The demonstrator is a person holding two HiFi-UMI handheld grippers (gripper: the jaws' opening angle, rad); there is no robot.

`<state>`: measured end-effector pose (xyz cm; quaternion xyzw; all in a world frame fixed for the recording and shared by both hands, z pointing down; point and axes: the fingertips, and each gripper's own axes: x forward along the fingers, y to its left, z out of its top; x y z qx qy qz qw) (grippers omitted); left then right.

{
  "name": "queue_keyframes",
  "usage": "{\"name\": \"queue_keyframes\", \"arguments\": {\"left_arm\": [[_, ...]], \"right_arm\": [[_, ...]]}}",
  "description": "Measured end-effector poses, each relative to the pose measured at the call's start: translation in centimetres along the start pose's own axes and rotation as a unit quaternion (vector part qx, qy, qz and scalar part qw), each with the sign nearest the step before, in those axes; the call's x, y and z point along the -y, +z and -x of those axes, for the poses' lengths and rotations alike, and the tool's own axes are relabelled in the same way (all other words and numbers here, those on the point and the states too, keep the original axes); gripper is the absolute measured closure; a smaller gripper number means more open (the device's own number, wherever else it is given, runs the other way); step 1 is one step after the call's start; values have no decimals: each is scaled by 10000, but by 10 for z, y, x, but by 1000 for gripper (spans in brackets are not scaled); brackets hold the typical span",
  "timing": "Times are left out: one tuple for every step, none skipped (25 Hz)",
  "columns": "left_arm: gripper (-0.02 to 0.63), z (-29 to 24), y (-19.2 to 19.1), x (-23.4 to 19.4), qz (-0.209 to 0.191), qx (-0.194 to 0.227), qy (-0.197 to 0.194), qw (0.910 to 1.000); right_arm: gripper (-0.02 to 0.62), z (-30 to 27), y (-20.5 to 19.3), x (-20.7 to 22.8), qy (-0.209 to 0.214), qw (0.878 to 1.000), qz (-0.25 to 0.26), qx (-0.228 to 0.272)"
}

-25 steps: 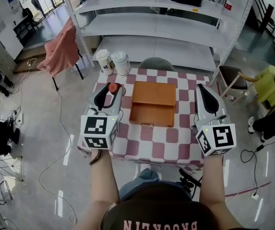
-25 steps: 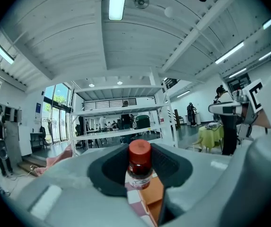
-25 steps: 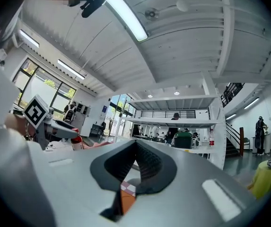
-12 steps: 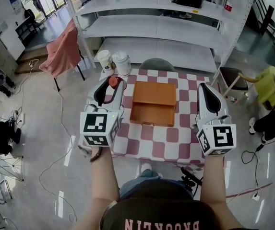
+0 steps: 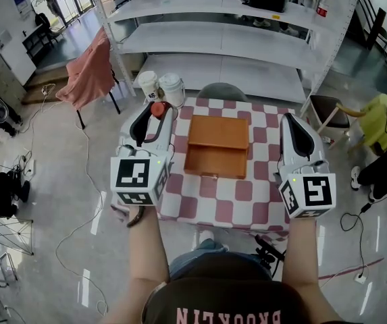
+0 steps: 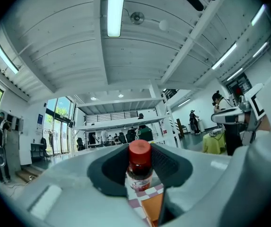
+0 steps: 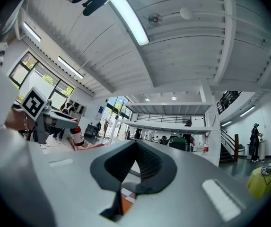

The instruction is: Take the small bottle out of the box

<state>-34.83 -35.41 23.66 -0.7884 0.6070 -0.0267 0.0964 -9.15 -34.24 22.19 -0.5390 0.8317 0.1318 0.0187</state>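
A small bottle (image 5: pixel 157 109) with a red cap and dark contents stands upright between the pads of my left gripper (image 5: pixel 154 115), which is shut on it and holds it in the air over the table's left side. In the left gripper view the bottle (image 6: pixel 139 167) fills the gap between the dark pads. The open wooden box (image 5: pixel 217 146) lies mid-table to the right of it, its tray showing nothing inside. My right gripper (image 5: pixel 290 121) hovers right of the box, jaws together and holding nothing. From the right gripper view the bottle (image 7: pixel 77 136) shows at far left.
The table (image 5: pixel 247 194) has a red and white checked cloth. Two white lidded cups (image 5: pixel 161 86) stand just past its far left corner and a grey chair (image 5: pixel 220 90) behind it. White shelving (image 5: pixel 234 39) rises beyond; a chair draped in pink cloth (image 5: pixel 88 66) stands at left.
My left gripper has risen with the bottle, moving up the picture toward the table's far left corner. The right gripper and the box have stayed put.
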Motion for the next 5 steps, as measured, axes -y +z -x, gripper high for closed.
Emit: {"name": "queue_keyframes", "arguments": {"left_arm": [[459, 0, 1, -1, -8, 20, 5, 10000], [459, -1, 2, -1, -13, 38, 8, 10000], [459, 0, 3, -2, -16, 56, 10, 10000], [459, 0, 4, -2, -18, 75, 12, 10000], [459, 0, 5, -3, -20, 94, 14, 10000]], "right_arm": [[596, -1, 1, 0, -5, 10000, -2, 11], [597, -2, 1, 1, -10, 10000, -5, 21], [597, -2, 2, 1, -14, 10000, -8, 29], [596, -3, 2, 1, -17, 10000, -12, 38], [597, -3, 3, 1, -19, 10000, -15, 47]]}}
